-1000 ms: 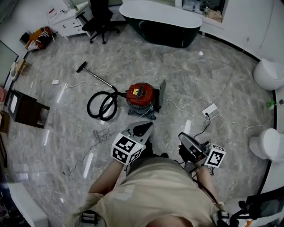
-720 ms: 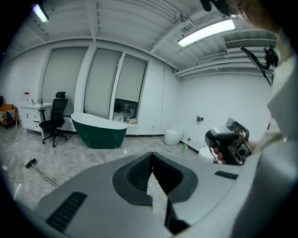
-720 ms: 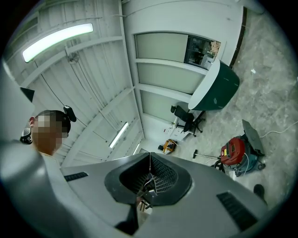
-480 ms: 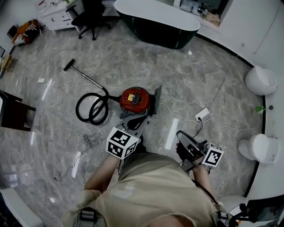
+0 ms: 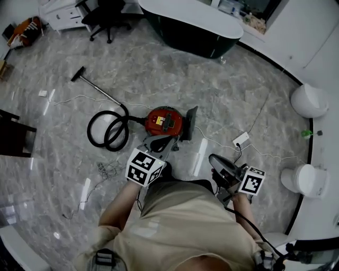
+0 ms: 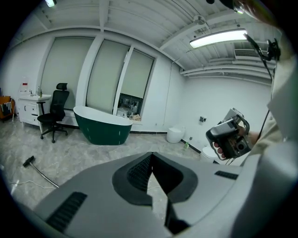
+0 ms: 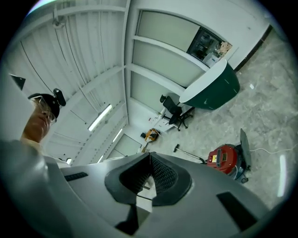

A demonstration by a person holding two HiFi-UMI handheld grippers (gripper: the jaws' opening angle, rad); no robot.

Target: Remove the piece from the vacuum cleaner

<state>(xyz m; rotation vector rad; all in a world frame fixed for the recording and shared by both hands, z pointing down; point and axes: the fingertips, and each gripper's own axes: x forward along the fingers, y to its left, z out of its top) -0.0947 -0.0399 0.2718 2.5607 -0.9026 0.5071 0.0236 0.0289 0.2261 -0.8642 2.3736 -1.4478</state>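
The red canister vacuum cleaner stands on the marble floor ahead of me, its black hose coiled to its left. The wand ends in a floor nozzle. A flat dark panel stands upright against the vacuum's right side. My left gripper is shut and empty, its tip just short of the vacuum's near side. My right gripper is also shut and empty, held lower right, apart from the vacuum. The right gripper view shows the vacuum beyond the shut right gripper. The left gripper hides it in its own view.
A dark green bathtub and an office chair stand at the far side. A white power strip with its cable lies right of the vacuum. Two white toilets line the right wall. Loose wires lie left of me.
I have moved closer to the vacuum. The left gripper's tip now reaches almost to its near side. Both grippers stay shut.
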